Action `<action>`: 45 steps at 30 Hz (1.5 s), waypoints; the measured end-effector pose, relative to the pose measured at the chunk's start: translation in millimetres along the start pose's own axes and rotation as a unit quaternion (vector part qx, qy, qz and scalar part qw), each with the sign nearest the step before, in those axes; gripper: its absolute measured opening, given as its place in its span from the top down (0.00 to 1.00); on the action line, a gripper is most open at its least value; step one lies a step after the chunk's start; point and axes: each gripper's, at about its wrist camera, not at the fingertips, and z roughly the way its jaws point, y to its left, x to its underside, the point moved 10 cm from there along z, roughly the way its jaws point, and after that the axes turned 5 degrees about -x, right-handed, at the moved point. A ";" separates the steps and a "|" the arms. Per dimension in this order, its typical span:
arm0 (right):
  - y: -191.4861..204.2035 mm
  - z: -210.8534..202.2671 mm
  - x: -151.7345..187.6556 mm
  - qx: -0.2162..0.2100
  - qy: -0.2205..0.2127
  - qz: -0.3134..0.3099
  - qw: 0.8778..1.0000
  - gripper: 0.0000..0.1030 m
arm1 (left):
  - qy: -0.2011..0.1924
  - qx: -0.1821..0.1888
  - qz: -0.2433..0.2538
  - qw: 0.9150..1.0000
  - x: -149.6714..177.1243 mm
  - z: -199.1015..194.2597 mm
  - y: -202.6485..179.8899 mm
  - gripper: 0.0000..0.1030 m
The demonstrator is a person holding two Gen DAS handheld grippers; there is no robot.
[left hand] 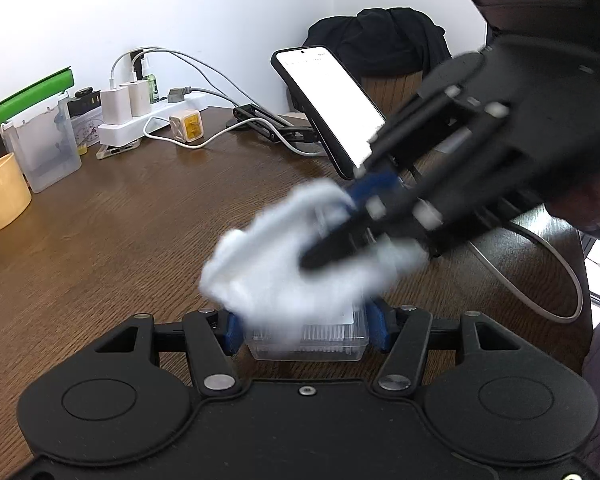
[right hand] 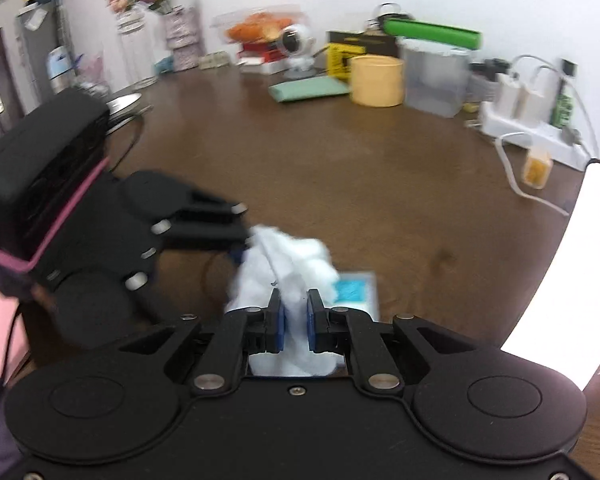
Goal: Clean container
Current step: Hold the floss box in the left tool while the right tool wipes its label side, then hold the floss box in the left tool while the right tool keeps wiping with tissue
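From the left wrist, your left gripper [left hand: 306, 326] is clamped on the small clear container [left hand: 308, 340], held just above the wooden table [left hand: 140, 220], while your right gripper [left hand: 340, 232] presses a white cloth [left hand: 284, 276] onto its top. The cloth is blurred; a hard swipe could twist the container out of the blue pads [left hand: 233, 330]. The lit phone [left hand: 332, 108] stands close behind, within reach of a backswing; its text is unreadable. From the right wrist, your right gripper [right hand: 296, 316] is closed on the cloth [right hand: 288, 268], which could slip loose; no writing is legible here either.
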 end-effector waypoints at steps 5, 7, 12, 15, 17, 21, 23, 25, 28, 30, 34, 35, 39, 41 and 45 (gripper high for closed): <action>-30.2 -16.6 10.9 0.054 0.014 -0.001 0.998 0.90 | 0.000 0.002 -0.002 1.000 0.4 -0.9 1.0 0.44; -15.7 -19.1 14.5 0.020 0.022 -0.009 1.000 0.90 | 0.000 0.003 -0.002 1.000 0.4 -0.9 1.5 0.44; 9.1 -0.8 3.0 0.007 0.004 -0.031 0.999 0.89 | 0.001 0.003 -0.002 1.000 -1.4 0.4 4.6 0.44; -11.2 -3.0 -2.6 0.054 -0.002 -0.025 0.998 0.89 | 0.000 0.002 -0.001 1.000 -1.2 0.4 4.8 0.44; -21.9 -9.3 3.1 0.068 0.005 -0.019 0.997 0.88 | 0.000 0.003 -0.001 1.000 -1.5 0.8 5.0 0.44; -18.4 -19.7 15.5 0.040 0.021 -0.011 0.999 0.88 | 0.000 0.005 -0.001 1.000 -1.6 1.4 5.4 0.44; 1.5 -15.4 14.9 -0.004 0.025 -0.024 0.999 0.89 | 0.000 0.004 -0.001 1.000 -1.6 1.5 5.5 0.44; 8.5 -11.6 10.8 -0.009 0.016 -0.028 0.999 0.89 | 0.000 0.004 -0.001 1.000 -1.3 1.2 5.0 0.44; 5.2 -4.8 4.5 0.007 0.007 -0.028 1.000 0.89 | 0.000 0.003 0.000 1.000 -1.1 0.9 4.6 0.44; -3.9 -4.9 2.8 0.021 0.003 -0.019 1.000 0.89 | 0.000 0.004 0.000 1.000 -1.0 0.9 4.4 0.44; -13.0 -15.7 13.9 0.022 0.012 -0.014 1.000 0.90 | 0.000 0.007 0.000 1.000 -0.8 0.9 3.6 0.44; -7.9 -14.8 14.9 0.010 0.014 -0.014 1.000 0.90 | 0.000 0.007 0.001 1.000 -0.8 1.0 3.5 0.44; 9.0 -7.5 13.3 -0.019 0.009 -0.017 1.000 0.90 | 0.000 0.007 0.001 1.000 -0.4 1.1 3.3 0.44; 3.5 -3.3 7.6 -0.005 -0.001 -0.010 1.000 0.90 | 0.000 0.009 0.001 1.000 -0.8 1.0 5.8 0.44; -24.4 -8.4 7.9 0.043 -0.007 0.006 0.999 0.89 | 0.000 0.009 0.001 1.000 -1.1 1.3 6.4 0.44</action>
